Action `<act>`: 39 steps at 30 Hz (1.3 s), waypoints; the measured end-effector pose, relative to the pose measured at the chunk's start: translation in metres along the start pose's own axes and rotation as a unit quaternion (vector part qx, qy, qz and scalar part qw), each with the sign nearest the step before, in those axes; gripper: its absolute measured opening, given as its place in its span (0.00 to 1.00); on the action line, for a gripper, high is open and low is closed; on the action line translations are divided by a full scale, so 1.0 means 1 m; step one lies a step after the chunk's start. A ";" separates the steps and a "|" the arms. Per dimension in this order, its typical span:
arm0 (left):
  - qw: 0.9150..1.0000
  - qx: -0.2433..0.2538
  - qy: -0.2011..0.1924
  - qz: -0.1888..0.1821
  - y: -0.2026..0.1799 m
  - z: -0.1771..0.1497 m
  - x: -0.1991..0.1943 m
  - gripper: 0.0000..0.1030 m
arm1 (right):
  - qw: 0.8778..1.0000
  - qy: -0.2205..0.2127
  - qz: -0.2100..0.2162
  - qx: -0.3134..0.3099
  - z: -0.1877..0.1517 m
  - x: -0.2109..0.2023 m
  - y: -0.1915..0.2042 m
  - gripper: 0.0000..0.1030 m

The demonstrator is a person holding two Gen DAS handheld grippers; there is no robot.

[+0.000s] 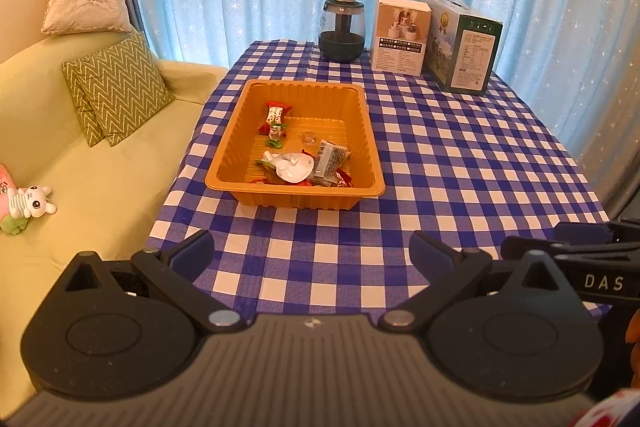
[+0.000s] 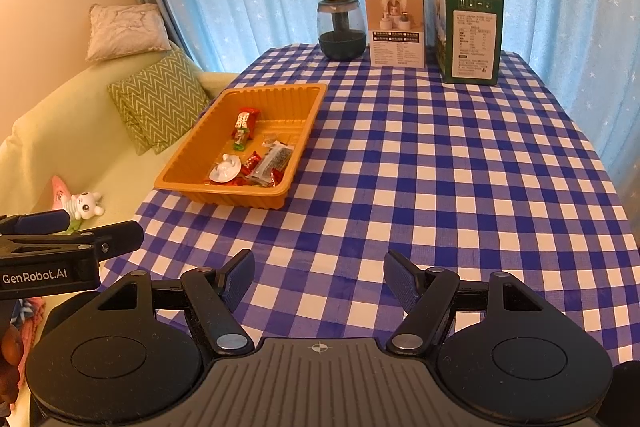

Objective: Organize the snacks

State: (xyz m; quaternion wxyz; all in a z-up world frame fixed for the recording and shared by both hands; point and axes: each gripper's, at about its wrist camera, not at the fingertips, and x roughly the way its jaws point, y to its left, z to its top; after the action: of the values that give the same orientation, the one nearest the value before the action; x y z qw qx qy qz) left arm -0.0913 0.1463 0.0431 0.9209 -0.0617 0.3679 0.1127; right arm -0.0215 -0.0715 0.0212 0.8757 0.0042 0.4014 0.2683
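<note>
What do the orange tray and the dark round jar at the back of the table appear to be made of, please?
The orange tray looks like thin moulded plastic with a slight sheen: its walls are ribbed and its rim is rolled. The dark round jar seems to be clear glass or hard plastic, since light passes through its upper half; which one cannot be told.

1. The tray sits on the desk, toward its left side — snack packets lie in it.
2. Behind the tray, along the far edge, stand a jar, a box and a larger box — left to right.
3. A sofa with cushions lies left of the desk.
</note>
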 end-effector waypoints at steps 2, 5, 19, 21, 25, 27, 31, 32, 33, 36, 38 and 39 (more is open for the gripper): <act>1.000 0.000 -0.001 0.001 -0.001 0.000 0.000 1.00 | 1.000 0.000 0.001 0.000 0.000 0.001 -0.001 0.69; 1.000 0.000 0.000 0.000 0.000 0.000 0.000 1.00 | 1.000 0.000 0.001 0.000 0.000 0.000 -0.001 0.69; 1.000 0.002 -0.003 0.002 -0.002 0.003 -0.002 1.00 | 1.000 -0.001 0.001 0.001 0.001 0.000 -0.002 0.69; 1.000 0.002 -0.003 0.002 -0.002 0.004 -0.002 1.00 | 1.000 0.000 0.001 0.002 0.001 0.000 -0.001 0.69; 1.000 0.002 -0.003 0.002 -0.002 0.003 -0.002 1.00 | 1.000 -0.001 0.001 0.001 0.000 0.000 -0.002 0.69; 1.000 0.002 -0.003 0.001 -0.002 0.003 -0.002 1.00 | 1.000 -0.001 0.001 0.001 0.000 0.000 -0.002 0.69; 1.000 0.002 -0.004 0.002 -0.002 0.004 -0.002 1.00 | 1.000 -0.001 0.001 0.001 0.000 0.000 -0.002 0.69; 1.000 0.002 -0.003 0.002 -0.002 0.004 -0.002 1.00 | 1.000 0.000 0.001 0.001 0.000 0.000 -0.002 0.69; 1.000 0.002 -0.003 0.002 -0.002 0.004 -0.002 1.00 | 1.000 -0.001 0.001 0.001 0.000 0.000 -0.002 0.69; 1.000 0.002 -0.004 0.002 -0.002 0.004 -0.002 1.00 | 1.000 -0.001 0.001 0.001 0.000 0.000 -0.002 0.69; 1.000 0.003 -0.004 0.002 -0.003 0.004 -0.002 1.00 | 1.000 -0.002 0.001 0.001 0.001 0.000 -0.002 0.69; 1.000 0.002 -0.004 0.002 -0.003 0.004 -0.002 1.00 | 1.000 -0.001 0.001 0.001 0.001 0.000 -0.003 0.69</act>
State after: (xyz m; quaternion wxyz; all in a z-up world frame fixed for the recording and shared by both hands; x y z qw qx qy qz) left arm -0.0896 0.1441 0.0474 0.9223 -0.0586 0.3646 0.1142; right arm -0.0195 -0.0736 0.0218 0.8760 0.0057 0.4005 0.2687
